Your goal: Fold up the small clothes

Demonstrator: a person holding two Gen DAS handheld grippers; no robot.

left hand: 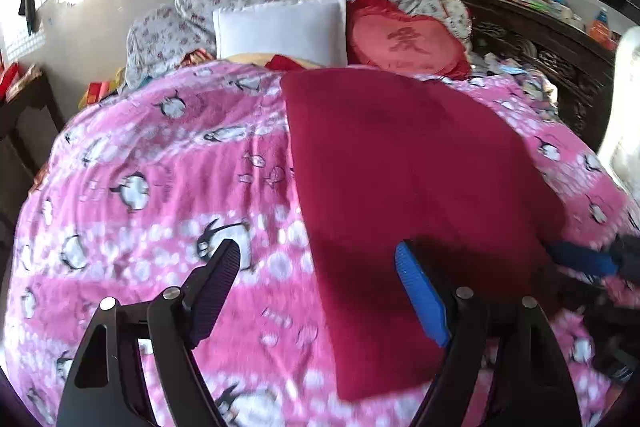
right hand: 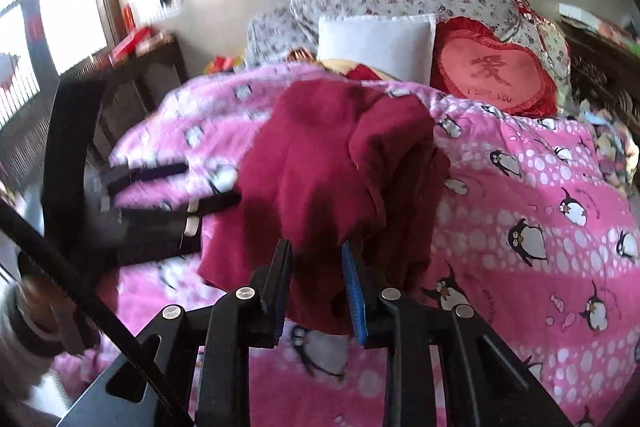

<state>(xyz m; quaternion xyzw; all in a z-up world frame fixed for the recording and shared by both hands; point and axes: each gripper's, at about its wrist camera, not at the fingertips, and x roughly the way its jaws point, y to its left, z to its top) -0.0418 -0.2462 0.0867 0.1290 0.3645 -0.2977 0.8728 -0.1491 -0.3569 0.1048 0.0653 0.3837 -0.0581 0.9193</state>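
Directly ahead of the right gripper (right hand: 316, 259) hangs the dark red garment (right hand: 332, 163), bunched and pinched between its nearly closed fingers, lifted off the pink penguin blanket (right hand: 540, 195). To its left, the left gripper (left hand: 318, 259) hovers spread wide and empty, the garment's flat edge under its blue finger. Beyond sits a red heart pillow (right hand: 496, 71) reading "I LOVE YOU", beside a white pillow (right hand: 376, 43).

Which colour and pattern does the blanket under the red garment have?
The blanket is pink with black-and-white penguins and white dots, clearest in the right wrist view.
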